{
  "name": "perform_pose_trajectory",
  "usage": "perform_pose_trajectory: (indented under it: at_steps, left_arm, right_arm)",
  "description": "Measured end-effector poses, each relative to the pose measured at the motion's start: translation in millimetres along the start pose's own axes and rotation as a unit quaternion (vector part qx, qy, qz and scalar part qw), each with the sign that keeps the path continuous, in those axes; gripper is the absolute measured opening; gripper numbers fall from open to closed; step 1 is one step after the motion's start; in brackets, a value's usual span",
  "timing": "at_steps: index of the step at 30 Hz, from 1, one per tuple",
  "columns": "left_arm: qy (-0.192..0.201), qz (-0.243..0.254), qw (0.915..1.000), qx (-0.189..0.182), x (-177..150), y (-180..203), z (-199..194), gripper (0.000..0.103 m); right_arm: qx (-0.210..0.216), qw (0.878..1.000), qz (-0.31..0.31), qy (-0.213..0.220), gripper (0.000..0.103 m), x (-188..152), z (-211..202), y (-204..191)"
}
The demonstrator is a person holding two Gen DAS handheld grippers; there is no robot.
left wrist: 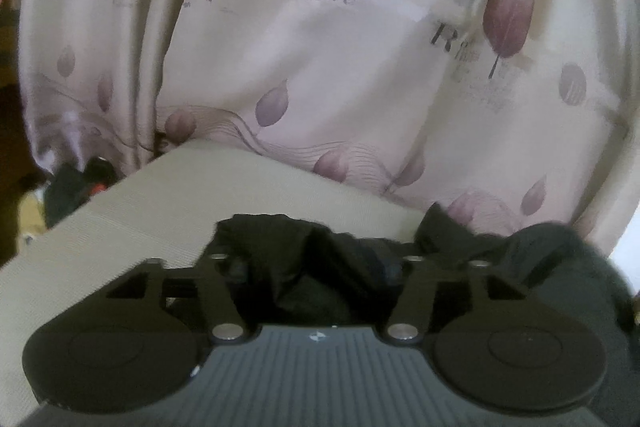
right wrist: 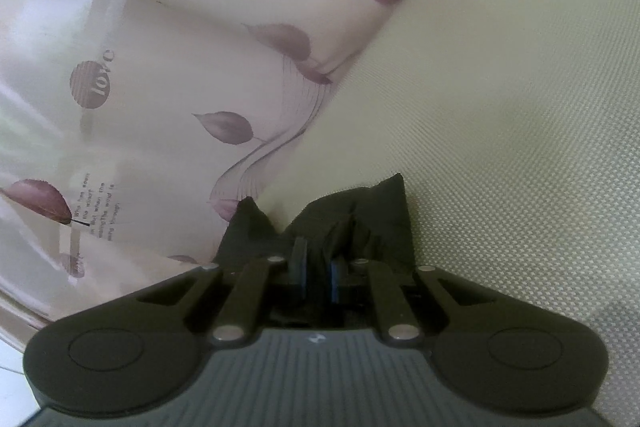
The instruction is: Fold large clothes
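Left wrist view: the left gripper (left wrist: 316, 267) stands wide, black cloth (left wrist: 320, 267) bunched loosely between its fingers, seemingly unpinched, over the beige bench (left wrist: 160, 203). Right wrist view: the right gripper (right wrist: 318, 269) pinches the cloth (right wrist: 360, 215) tight, a leaf-print curtain (right wrist: 160, 87) behind.

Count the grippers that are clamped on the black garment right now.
1. The right gripper is pinched shut on the black garment. The left gripper stands open, with fabric lying loose between its fingers. Neither is hidden.
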State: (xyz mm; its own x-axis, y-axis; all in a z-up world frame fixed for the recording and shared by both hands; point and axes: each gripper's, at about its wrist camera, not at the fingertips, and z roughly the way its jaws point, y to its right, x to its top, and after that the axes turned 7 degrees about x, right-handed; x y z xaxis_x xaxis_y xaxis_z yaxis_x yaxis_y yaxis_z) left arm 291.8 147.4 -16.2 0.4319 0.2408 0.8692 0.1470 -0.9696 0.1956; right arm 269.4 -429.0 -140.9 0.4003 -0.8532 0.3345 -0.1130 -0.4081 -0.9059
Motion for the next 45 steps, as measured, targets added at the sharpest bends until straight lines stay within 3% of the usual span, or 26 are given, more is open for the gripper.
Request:
perform_pose_trajectory:
  at_steps: [2,4,6,9,14,16,20,23,25,27,28,30,32,34,36,40,43,45]
  left_arm:
    - [0.016,-0.023,0.9996,-0.01,0.0,-3.8,-5.2,0.103]
    - [0.055,-0.026,0.9982,0.003,-0.3,-1.9,-15.0,0.103]
    - [0.072,0.003,0.9973,0.015,2.6,4.1,-19.8,0.103]
    - [0.066,0.03,0.9972,0.015,4.7,12.0,-22.8,0.103]
    - [0.067,0.038,0.9968,-0.022,-2.3,25.8,-36.9,0.103]
    - [0.07,0.049,0.9956,-0.039,-6.0,35.3,-42.2,0.103]
    - [0.065,0.104,0.9898,-0.072,-12.8,68.9,-48.9,0.089]
    - [0.068,0.137,0.9841,-0.09,-19.0,90.5,-51.7,0.089]
    - [0.078,0.155,0.9807,-0.09,-23.5,101.9,-50.3,0.089]
    - [0.073,0.158,0.9809,-0.088,-26.8,107.2,-43.4,0.089]
    - [0.066,0.155,0.9818,-0.088,-27.9,108.4,-38.4,0.089]
    - [0.05,0.15,0.984,-0.083,-30.2,110.1,-28.3,0.089]
    - [0.037,0.144,0.9859,-0.077,-32.6,110.0,-17.3,0.089]
    - [0.026,0.138,0.9873,-0.075,-34.5,108.1,-11.2,0.089]
    - [0.018,0.136,0.9877,-0.074,-36.3,107.6,-6.9,0.087]
    - [-0.014,0.143,0.9886,-0.044,-39.5,111.8,10.2,0.077]
    - [-0.048,0.128,0.9902,-0.031,-41.4,106.4,26.4,0.076]
    - [-0.06,0.117,0.9911,-0.024,-42.3,101.1,34.2,0.076]
  right_arm:
    - [-0.001,1.0,0.003,-0.001,0.012,0.0,1.2,0.9]
    - [0.003,1.0,0.012,0.001,0.014,0.2,1.3,3.1]
    - [0.008,1.0,0.02,0.003,0.015,-0.2,0.7,5.7]
    - [0.016,1.0,0.025,0.008,0.017,-0.8,-1.3,7.0]
    - [0.022,0.999,0.008,0.03,0.02,2.1,-16.0,-4.2]
    - [0.007,0.998,-0.035,0.048,0.021,0.6,-27.1,-22.9]
    - [-0.022,0.985,-0.154,0.071,0.021,-10.0,-42.6,-70.1]
    - [-0.01,0.983,-0.17,0.072,0.022,-6.8,-43.3,-83.4]
    - [-0.002,0.987,-0.154,0.042,0.032,1.5,-35.5,-80.2]
    - [0.005,0.992,-0.122,0.041,0.043,6.0,-37.6,-73.0]
    - [0.025,0.994,-0.097,0.044,0.066,8.1,-41.2,-66.3]
    - [0.046,0.996,-0.057,0.055,0.098,10.3,-48.7,-56.1]
    - [0.049,0.993,-0.063,0.083,0.098,9.2,-59.4,-56.7]
    - [0.054,0.988,-0.105,0.101,0.097,5.1,-69.9,-63.8]
    - [0.046,0.978,-0.186,0.08,0.094,-4.3,-66.1,-81.0]
    - [-0.011,0.931,-0.364,0.013,0.054,-44.0,-27.7,-121.1]
    - [-0.052,0.901,-0.431,-0.023,0.044,-66.3,9.8,-136.4]
    - [-0.089,0.874,-0.476,-0.034,0.044,-76.7,36.1,-140.7]
